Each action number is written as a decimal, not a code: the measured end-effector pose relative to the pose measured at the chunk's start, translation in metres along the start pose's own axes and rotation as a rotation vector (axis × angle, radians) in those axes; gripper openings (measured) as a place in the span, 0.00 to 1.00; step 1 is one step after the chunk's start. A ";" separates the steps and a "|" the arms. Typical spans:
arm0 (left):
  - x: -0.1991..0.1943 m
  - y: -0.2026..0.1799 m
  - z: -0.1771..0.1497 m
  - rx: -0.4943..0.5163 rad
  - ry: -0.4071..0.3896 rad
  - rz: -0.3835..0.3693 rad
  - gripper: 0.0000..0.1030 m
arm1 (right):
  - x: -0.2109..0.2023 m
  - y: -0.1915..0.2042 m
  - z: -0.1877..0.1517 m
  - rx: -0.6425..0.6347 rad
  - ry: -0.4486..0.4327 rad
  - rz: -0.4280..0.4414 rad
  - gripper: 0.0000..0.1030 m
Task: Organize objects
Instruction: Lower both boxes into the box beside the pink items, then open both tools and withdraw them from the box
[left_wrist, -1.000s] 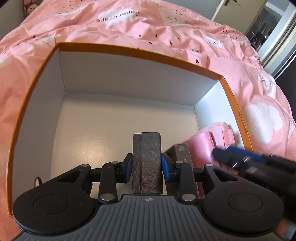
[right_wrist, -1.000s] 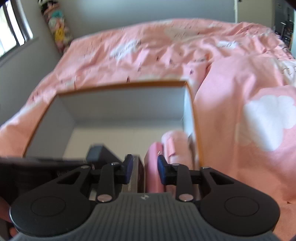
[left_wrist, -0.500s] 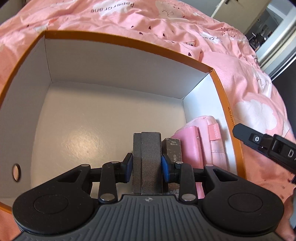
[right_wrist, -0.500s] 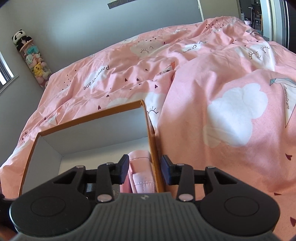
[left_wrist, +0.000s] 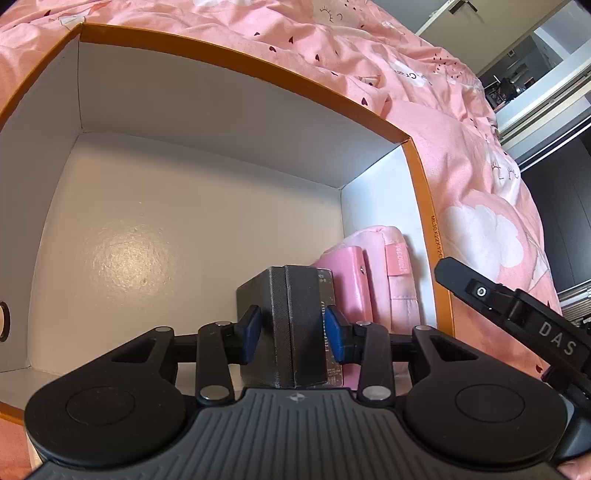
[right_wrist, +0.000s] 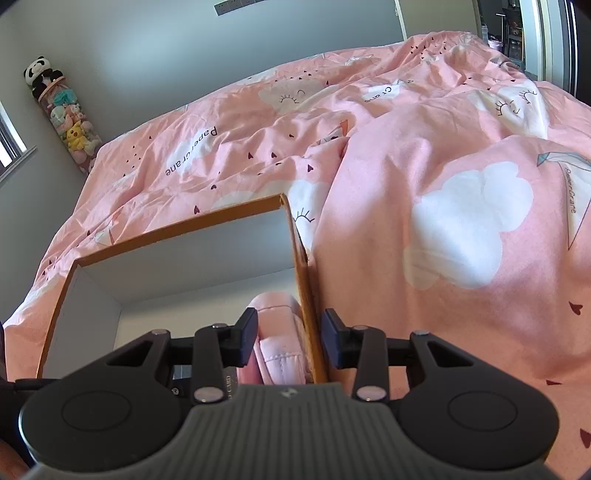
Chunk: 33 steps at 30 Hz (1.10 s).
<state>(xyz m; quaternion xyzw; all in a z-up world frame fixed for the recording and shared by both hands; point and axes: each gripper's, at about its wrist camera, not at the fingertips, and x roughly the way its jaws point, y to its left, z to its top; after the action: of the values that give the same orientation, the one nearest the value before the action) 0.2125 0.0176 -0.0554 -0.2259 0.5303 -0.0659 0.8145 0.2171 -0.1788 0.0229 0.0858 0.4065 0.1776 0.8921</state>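
Between the left tongs (left_wrist: 293, 334) stands a dark grey case (left_wrist: 291, 325), upright on the box (left_wrist: 221, 173) floor; the blue pads sit spread just off its sides. It looks stiff, light and textured, best pinched across its narrow flanks. Right tongs (right_wrist: 289, 338) hang spread, straddling the box wall beside a soft pink pouch (left_wrist: 391, 280).

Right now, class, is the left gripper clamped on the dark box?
No: the left gripper is open, pads clear of the dark box.

"Paper crane" on pink duvet (right_wrist: 192, 151); "DAS" on right gripper (left_wrist: 557, 343) arm; box-rim (left_wrist: 437, 236) code unreadable.
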 end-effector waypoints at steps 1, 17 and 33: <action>-0.001 0.001 0.000 -0.004 0.000 -0.006 0.52 | 0.001 0.000 0.000 -0.001 0.006 0.002 0.40; -0.001 -0.004 -0.004 0.123 -0.026 -0.034 0.29 | 0.012 0.000 -0.009 -0.012 0.060 -0.017 0.43; -0.047 -0.021 -0.022 0.265 -0.188 0.076 0.42 | -0.025 0.014 -0.018 -0.080 -0.013 0.066 0.65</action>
<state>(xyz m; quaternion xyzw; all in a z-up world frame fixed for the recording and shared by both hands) 0.1757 0.0091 -0.0148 -0.1015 0.4464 -0.0831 0.8852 0.1851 -0.1752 0.0329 0.0644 0.3903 0.2224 0.8911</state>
